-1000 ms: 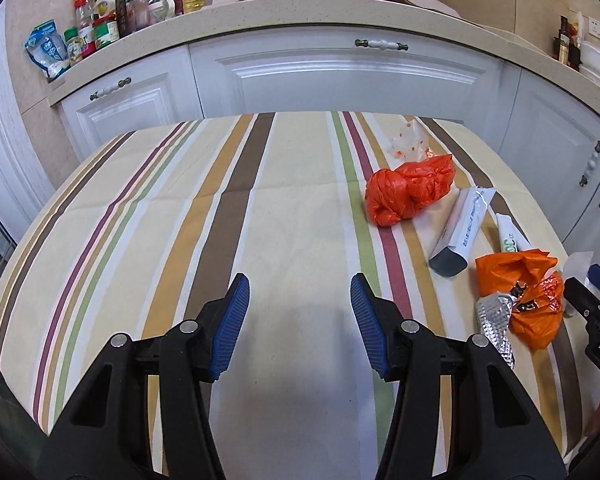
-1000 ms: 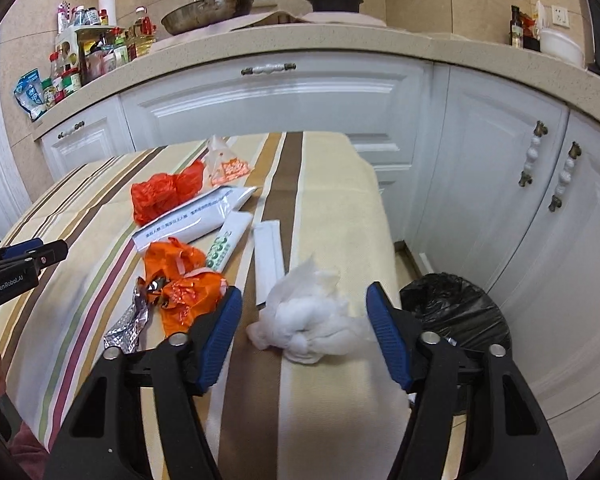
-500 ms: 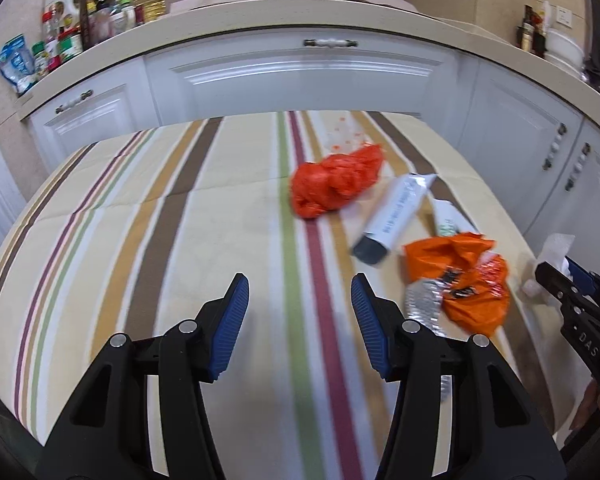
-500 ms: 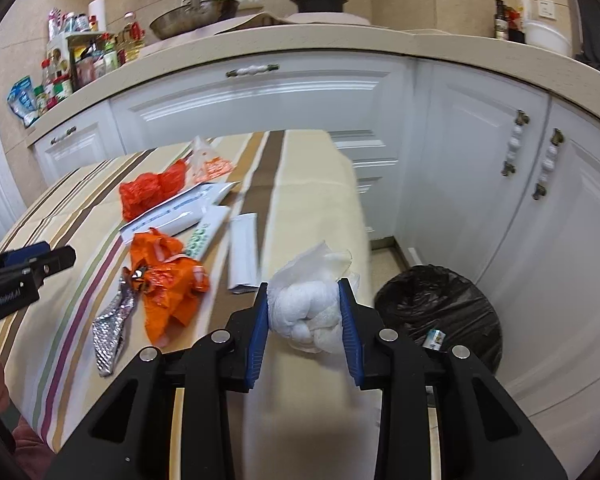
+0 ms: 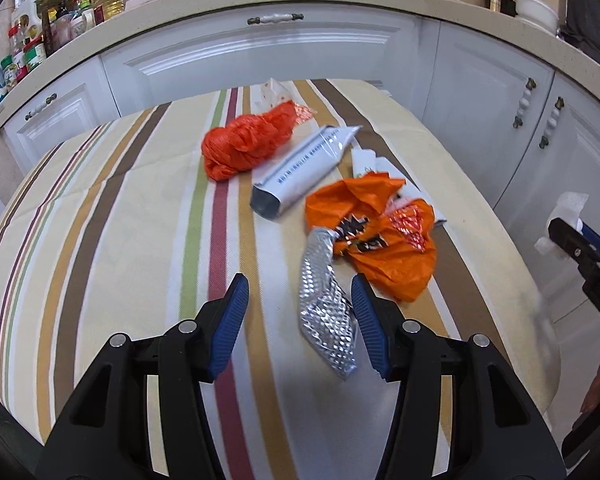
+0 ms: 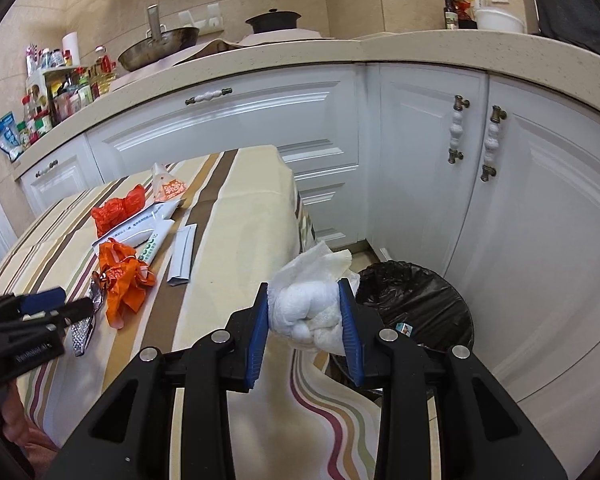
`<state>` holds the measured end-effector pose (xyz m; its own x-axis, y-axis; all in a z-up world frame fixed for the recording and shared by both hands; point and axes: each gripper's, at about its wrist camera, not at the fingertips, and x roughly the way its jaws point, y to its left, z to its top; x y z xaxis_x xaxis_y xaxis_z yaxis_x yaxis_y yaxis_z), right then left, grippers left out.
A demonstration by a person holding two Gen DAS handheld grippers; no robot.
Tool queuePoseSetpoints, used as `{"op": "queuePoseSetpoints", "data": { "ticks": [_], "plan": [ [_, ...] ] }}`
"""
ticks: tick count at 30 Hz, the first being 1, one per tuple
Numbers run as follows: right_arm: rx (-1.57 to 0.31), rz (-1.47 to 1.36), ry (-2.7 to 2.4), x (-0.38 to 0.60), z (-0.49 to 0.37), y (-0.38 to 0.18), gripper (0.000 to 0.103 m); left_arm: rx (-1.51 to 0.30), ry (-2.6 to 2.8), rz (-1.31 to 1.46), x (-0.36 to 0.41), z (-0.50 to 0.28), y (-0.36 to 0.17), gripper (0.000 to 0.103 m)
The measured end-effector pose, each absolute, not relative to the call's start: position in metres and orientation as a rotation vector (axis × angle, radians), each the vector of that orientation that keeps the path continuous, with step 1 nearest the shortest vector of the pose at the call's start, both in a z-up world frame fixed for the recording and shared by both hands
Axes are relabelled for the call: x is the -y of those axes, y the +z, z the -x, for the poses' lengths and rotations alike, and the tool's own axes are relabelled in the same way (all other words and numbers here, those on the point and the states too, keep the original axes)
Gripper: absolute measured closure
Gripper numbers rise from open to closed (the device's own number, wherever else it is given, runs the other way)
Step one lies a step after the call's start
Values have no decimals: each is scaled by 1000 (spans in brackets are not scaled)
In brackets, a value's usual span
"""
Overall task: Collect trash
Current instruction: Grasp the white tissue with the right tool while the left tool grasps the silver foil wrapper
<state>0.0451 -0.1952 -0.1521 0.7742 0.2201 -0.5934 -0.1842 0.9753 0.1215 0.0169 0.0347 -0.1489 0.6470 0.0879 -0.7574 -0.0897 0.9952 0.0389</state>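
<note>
My right gripper (image 6: 305,314) is shut on a crumpled white tissue (image 6: 312,300) and holds it lifted past the table's right edge, near the black-lined bin (image 6: 420,304) on the floor. My left gripper (image 5: 298,304) is open and empty above the striped tablecloth (image 5: 132,232), with a silver foil wrapper (image 5: 324,312) between its fingers. Just beyond lie an orange wrapper (image 5: 376,232), a grey-white pouch (image 5: 304,172) and a red plastic bag (image 5: 248,144). The right gripper also shows at the right edge of the left wrist view (image 5: 580,240).
White cabinets (image 6: 540,200) stand behind and right of the table. The counter (image 6: 260,60) carries a wok, a pot and bottles. A white flat packet (image 6: 182,252) and a small tube (image 6: 154,242) lie on the cloth. A clear orange-printed wrapper (image 6: 168,188) lies at the far end.
My right gripper closed on the tissue and lifted it off the table toward the bin. My left gripper moved right and forward to the foil wrapper, staying open.
</note>
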Motion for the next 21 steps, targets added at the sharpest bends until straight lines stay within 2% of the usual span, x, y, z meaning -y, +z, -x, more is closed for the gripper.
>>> {"op": "queuePoseSetpoints", "data": {
  "ticks": [3, 5, 8, 16, 21],
  "plan": [
    [-648, -69, 222, 200, -45, -153, 69, -880, 110, 4, -33, -18, -155, 60],
    [-647, -74, 221, 202, -43, -153, 69, -894, 104, 5, -33, -18, -158, 74],
    [-649, -78, 219, 203, -43, -155, 69, -890, 101, -14, -31, -15, -158, 82],
    [-646, -61, 212, 201, -42, -153, 69, -863, 128, -3, -41, -6, -148, 82],
    [-635, -46, 189, 205, -43, -149, 69, -778, 104, -20, -36, 3, -125, 82]
  ]
}}
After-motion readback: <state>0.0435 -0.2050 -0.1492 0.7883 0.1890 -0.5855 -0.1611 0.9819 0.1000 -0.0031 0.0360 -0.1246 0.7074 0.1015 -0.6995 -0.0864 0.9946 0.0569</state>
